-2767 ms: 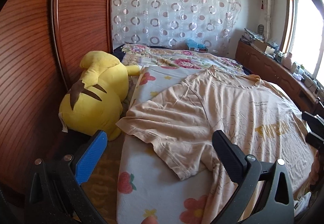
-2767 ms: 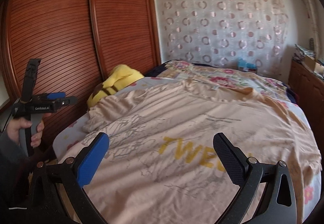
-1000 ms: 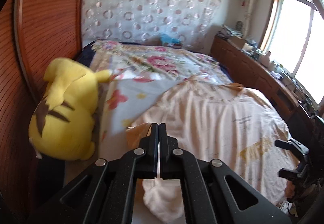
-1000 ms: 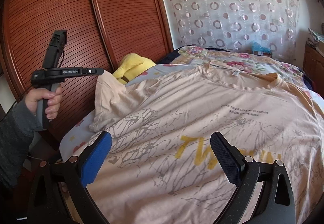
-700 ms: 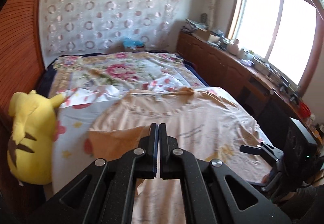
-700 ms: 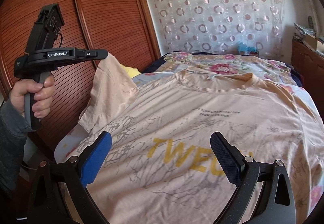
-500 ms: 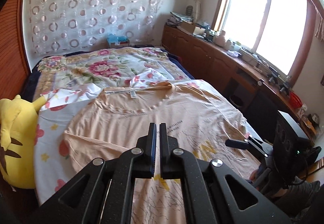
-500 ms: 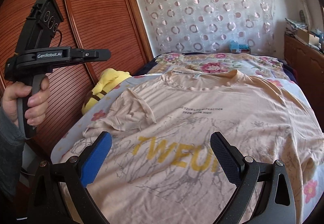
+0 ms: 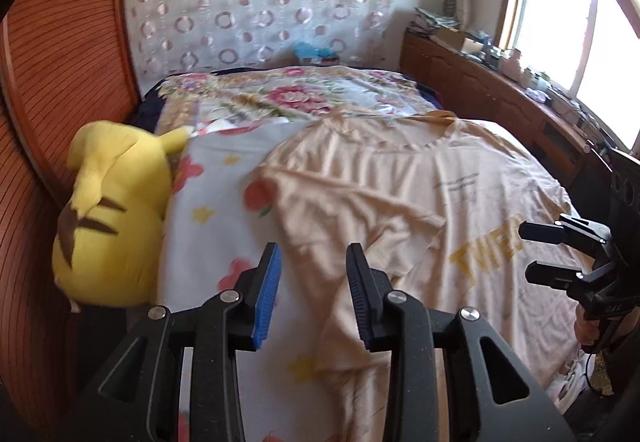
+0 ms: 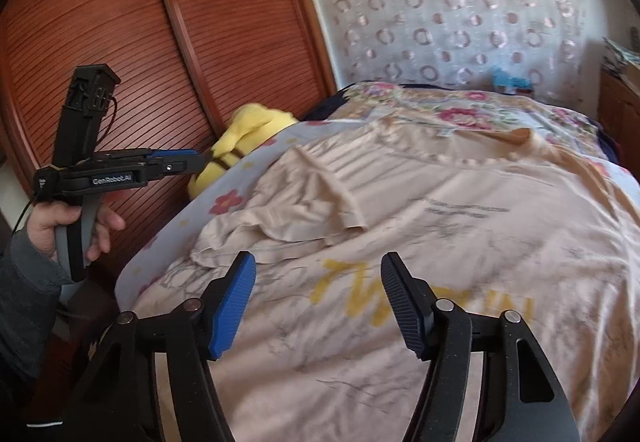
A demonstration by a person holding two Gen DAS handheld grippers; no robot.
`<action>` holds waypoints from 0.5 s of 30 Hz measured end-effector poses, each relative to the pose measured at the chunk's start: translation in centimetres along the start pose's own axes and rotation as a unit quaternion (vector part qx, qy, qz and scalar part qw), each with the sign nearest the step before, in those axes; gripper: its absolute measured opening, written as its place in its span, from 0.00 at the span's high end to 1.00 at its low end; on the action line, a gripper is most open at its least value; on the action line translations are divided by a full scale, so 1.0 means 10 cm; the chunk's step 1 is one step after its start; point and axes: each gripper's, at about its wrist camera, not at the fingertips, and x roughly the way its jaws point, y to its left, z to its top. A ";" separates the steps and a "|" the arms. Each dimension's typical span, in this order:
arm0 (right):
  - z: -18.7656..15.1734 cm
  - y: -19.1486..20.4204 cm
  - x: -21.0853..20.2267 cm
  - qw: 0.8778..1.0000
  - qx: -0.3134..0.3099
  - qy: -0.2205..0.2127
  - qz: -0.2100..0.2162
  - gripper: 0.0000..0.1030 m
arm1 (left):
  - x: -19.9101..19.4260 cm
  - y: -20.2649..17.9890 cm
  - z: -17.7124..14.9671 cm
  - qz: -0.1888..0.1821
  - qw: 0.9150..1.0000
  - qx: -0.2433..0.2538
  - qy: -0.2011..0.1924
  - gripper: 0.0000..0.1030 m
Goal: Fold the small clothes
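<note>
A peach T-shirt with yellow lettering lies front-up on the bed, also in the right wrist view. Its left sleeve is folded inward over the chest. My left gripper is open and empty above the shirt's left side; it shows in the right wrist view beyond the bed's left edge. My right gripper is open and empty over the shirt's lower front; it shows in the left wrist view at the right.
A yellow plush toy lies at the bed's left edge against the wooden wardrobe doors. The floral bed sheet shows left of the shirt. A wooden sideboard with clutter runs under the window at the right.
My left gripper carried the sleeve up and over the shirt, then opened and let it drop folded on the chest. It has pulled back left. The right gripper's jaws have narrowed a little.
</note>
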 end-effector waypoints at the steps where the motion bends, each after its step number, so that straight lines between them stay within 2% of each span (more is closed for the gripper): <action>1: 0.03 0.07 0.09 1.000 -0.007 0.008 0.010 0.45 | -0.02 0.06 -0.06 0.004 1.000 -0.005 0.000 0.66; 4: 0.12 0.21 0.36 0.999 -0.021 0.030 0.039 0.59 | -0.13 0.22 -0.27 0.025 0.999 -0.024 0.000 0.66; 6: 0.18 0.28 0.55 0.997 -0.025 0.050 0.058 0.60 | -0.22 0.29 -0.40 0.037 0.999 -0.032 -0.007 0.66; 12: 0.26 0.55 1.09 0.990 -0.045 0.097 0.095 0.60 | -0.38 0.48 -0.64 0.037 0.997 -0.065 -0.015 0.66; 14: 0.26 0.62 1.24 0.987 -0.050 0.112 0.104 0.63 | -0.39 0.52 -0.68 0.034 0.997 -0.072 -0.015 0.66; 15: 0.28 0.61 1.28 0.986 -0.051 0.118 0.105 0.70 | -0.39 0.53 -0.69 0.031 0.997 -0.076 -0.014 0.66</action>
